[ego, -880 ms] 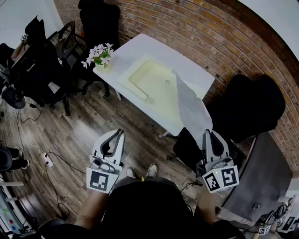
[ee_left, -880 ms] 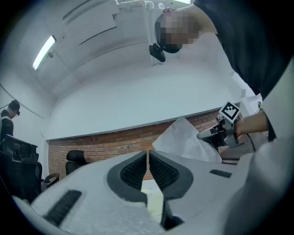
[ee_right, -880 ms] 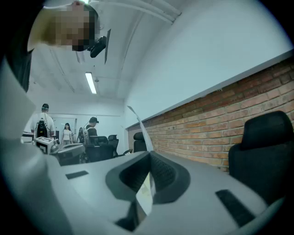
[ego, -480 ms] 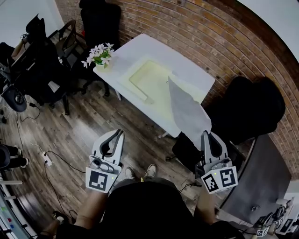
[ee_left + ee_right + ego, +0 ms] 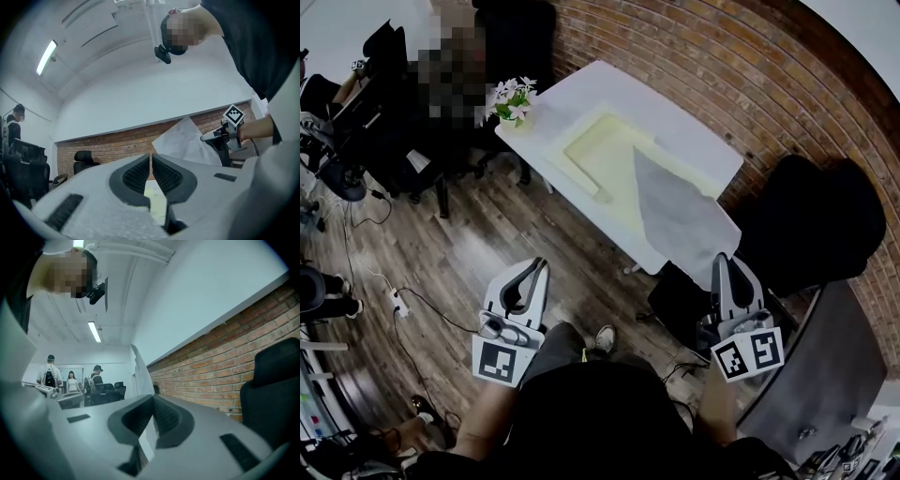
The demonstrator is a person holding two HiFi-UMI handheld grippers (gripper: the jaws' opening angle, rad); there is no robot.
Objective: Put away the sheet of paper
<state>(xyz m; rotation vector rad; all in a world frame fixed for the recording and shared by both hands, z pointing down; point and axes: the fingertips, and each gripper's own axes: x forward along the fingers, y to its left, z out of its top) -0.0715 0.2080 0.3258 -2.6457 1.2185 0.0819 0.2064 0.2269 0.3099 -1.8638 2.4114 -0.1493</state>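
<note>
the white table [image 5: 666, 117] stands far ahead against the brick wall. a pale yellow tray [image 5: 595, 150] lies flat on it and takes up much of its middle.

the sheet of paper [image 5: 675, 211] is off the table, in the air over the table's near right edge. it slopes away from the near end, where it is held. it looks thin, light and limp. pinched at one end only, it bows, and i judge it would flap, crease or slip from the pads if swung fast. a second hold at the far free edge would keep it flat enough to lay down, perhaps in the tray.

the right hand-held gripper [image 5: 727, 267] is clamped on the sheet's near end, and the paper stands up edge-on beyond the pads [image 5: 140, 373]. the left hand-held gripper [image 5: 539, 265], near left over the floor, has its jaws together on nothing.

a small pot of flowers [image 5: 514, 105] sits at the table's far left corner.
</note>
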